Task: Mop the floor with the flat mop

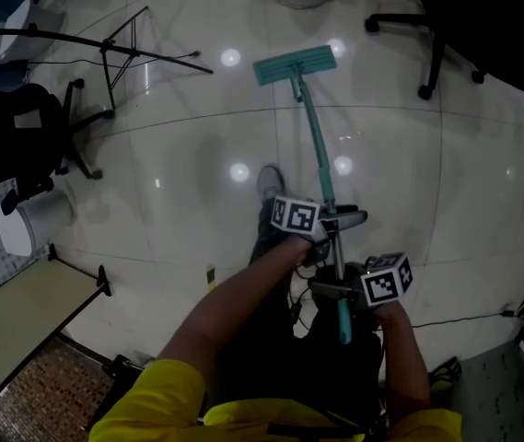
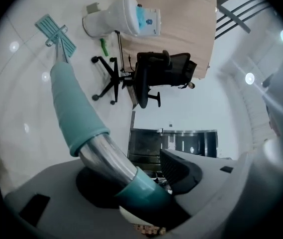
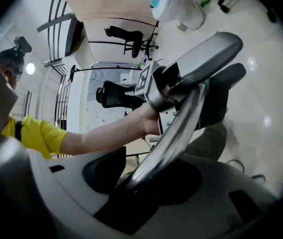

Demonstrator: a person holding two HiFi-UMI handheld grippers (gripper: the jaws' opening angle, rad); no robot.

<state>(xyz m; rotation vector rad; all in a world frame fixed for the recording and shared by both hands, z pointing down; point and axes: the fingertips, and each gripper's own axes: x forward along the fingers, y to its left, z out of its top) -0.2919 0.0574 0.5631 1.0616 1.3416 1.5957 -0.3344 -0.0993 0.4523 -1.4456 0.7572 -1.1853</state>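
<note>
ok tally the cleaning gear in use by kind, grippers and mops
grippers: 2, the left gripper and the right gripper, both shut on the handle
flat mop: 1
total: 3

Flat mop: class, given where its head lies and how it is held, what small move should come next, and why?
Probably a short pull of the handle toward the person. The mop head lies flat on the floor, out in front, and the left gripper and right gripper are both shut on the handle, so a drawing stroke looks ready.
</note>
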